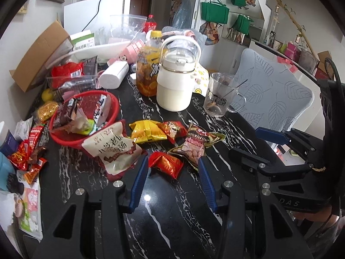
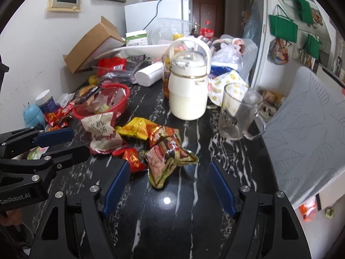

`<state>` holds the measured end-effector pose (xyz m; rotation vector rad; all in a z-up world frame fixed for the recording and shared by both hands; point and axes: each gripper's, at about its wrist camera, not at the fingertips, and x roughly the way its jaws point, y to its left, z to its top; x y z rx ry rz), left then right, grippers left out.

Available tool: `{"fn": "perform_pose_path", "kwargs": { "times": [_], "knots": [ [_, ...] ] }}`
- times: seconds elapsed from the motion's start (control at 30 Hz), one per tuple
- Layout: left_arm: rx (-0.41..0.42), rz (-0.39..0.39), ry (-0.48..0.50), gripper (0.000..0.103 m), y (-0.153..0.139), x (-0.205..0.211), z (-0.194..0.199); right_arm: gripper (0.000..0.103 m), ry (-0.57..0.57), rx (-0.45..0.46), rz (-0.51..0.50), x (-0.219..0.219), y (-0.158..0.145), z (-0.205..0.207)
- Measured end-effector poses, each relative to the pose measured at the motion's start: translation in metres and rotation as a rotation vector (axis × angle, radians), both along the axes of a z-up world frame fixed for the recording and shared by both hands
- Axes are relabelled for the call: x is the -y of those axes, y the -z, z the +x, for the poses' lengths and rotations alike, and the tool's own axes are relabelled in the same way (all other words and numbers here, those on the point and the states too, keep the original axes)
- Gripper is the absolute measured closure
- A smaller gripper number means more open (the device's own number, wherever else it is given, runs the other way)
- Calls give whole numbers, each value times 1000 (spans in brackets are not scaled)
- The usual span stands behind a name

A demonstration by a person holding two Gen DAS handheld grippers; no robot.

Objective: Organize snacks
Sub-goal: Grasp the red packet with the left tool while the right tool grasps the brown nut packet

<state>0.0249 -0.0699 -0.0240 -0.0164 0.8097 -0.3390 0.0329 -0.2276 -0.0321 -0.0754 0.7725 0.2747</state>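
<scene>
Both grippers wide open, holding nothing. Left gripper [image 1: 173, 170] low centre of its frame, above the black marbled tabletop [image 1: 172, 205], small red packet [image 1: 165, 164] sitting right between its fingertips. Right gripper [image 2: 169, 172] low centre of its own frame, peanut packet [image 2: 168, 161] lying between its fingers, slightly left of middle.

Loose snacks cluster mid-frame: white soup packet [image 1: 112, 149] touching the red basket [image 1: 107, 127], yellow packet [image 1: 146, 130] and another red packet [image 1: 172, 129] just beyond. Basket, left of centre, already has several wrappers in it. More snack wrappers [image 1: 28, 151] are scattered at far left.

Likely step: pick up a loose packet, drop it in the basket. Red packet looks like the left gripper's easiest target. To do it well: come down straight, close across the packet's puffy middle, not on a crimped edge, which might slip. Keep clear of the peanut packet touching its right side. Lift before travelling; white jug [image 1: 174, 82] and glass mug [image 1: 222, 95] stand just behind the cluster, so swing left, low, avoid knocking them.
</scene>
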Motion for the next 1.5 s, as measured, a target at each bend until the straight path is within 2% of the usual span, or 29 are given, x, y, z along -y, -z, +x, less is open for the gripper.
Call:
{"fn": "perform_pose_path", "kwargs": {
  "times": [0.27, 0.63, 0.83, 1.03, 1.2, 1.37, 1.5],
  "knots": [
    [-77, -7, -8, 56, 27, 8, 22, 27, 25, -79, 26, 11, 32, 17],
    [-161, 24, -21, 56, 61, 18, 61, 26, 22, -142, 58, 18, 57, 46],
    [-188, 54, -18, 56, 76, 21, 75, 18, -22, -135, 68, 16, 59, 58],
    [-185, 54, 7, 56, 81, 19, 81, 18, -83, -160, 62, 9, 62, 73],
    [-209, 6, 17, 56, 81, 11, 86, 18, -137, -180, 71, 4, 66, 86],
    [-209, 2, 23, 56, 78, 4, 86, 18, -183, -202, 66, -2, 71, 97],
    [-225, -33, 49, 56, 79, -1, 87, 20, -203, -219, 74, -7, 78, 101]
  ]
}}
